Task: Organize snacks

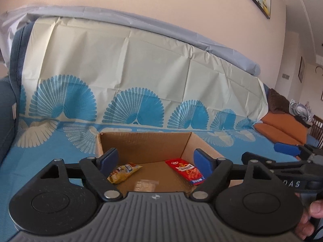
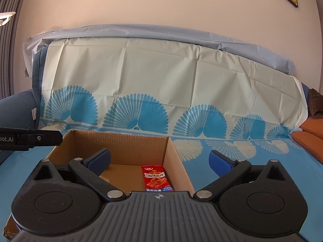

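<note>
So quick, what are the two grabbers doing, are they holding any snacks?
Left gripper: open, holding nothing, above the cardboard box.
Right gripper: open, holding nothing, over the box's right wall.

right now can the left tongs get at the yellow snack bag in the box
Probably yes: the left tongs are open above the open-topped cardboard box, and the yellow snack bag lies uncovered on its floor.

Both hand-held grippers: left hand-held gripper (image 1: 155, 160) and right hand-held gripper (image 2: 160, 159) share ribbed grey bodies, black linkages, silver rivets, blue pads.
</note>
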A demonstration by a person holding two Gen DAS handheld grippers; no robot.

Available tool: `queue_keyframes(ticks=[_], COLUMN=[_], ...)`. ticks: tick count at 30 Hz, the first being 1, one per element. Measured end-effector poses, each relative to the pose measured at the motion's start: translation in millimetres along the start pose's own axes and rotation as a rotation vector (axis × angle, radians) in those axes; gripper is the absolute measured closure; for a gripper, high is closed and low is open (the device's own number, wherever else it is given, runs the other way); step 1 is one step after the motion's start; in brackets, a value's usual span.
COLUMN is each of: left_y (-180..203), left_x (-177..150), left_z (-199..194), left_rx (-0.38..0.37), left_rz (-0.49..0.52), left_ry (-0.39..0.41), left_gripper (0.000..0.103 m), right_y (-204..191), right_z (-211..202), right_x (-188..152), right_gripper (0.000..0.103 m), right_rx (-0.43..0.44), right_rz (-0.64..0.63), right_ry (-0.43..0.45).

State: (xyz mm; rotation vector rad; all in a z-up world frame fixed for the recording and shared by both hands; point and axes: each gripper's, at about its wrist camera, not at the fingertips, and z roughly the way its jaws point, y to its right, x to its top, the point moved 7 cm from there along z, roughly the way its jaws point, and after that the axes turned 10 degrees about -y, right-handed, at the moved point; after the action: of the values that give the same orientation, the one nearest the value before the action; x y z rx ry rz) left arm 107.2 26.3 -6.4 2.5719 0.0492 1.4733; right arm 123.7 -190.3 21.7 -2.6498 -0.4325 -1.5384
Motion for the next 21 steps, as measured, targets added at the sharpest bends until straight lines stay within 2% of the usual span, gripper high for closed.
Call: queue_keyframes(ticks=[3, 6, 9, 12, 14, 15, 18, 21], left_y=[6, 11, 13, 19, 23, 24, 27, 29], left_x=[-8, -15, -28, -38, -47, -51, -60, -70], left_z=[-16, -29, -44, -60, -70, -76, -89, -96], left_rx=[0.073, 0.102, 0.142, 0.150, 0.173, 0.173, 0.188, 0.210], left_rz=[0.080, 0.098, 0.071, 0.053, 0.037, 0.022, -0.022, -0.069], left_ry=[0.030, 0.036, 0.014, -0.023, -0.043, -0.057, -0.089, -0.142], left_gripper=[0.017, 0.017, 0.017, 0.016, 0.008, 0.000, 0.000, 0.000], right_y=[5, 12, 20, 25, 26, 26, 28, 31], right_z=[-6, -14, -27, -38, -46, -51, -69, -81], right_x=[-1, -3, -5, -11, -17, -19, -25, -35], right_gripper=[0.001, 0.001, 0.001, 0.001, 0.001, 0.001, 0.001, 0.001], right_rx=[-0.010, 0.005, 0.027, 0.044, 0.044, 0.044, 0.062, 0.081], right_rz=[0.026, 0.080, 0.134, 0.182, 0.186, 0.182, 0.185, 0.184], right_ry=[-0.006, -0.023, -0.020, -0.041, -0.063, -0.066, -0.051, -0.074])
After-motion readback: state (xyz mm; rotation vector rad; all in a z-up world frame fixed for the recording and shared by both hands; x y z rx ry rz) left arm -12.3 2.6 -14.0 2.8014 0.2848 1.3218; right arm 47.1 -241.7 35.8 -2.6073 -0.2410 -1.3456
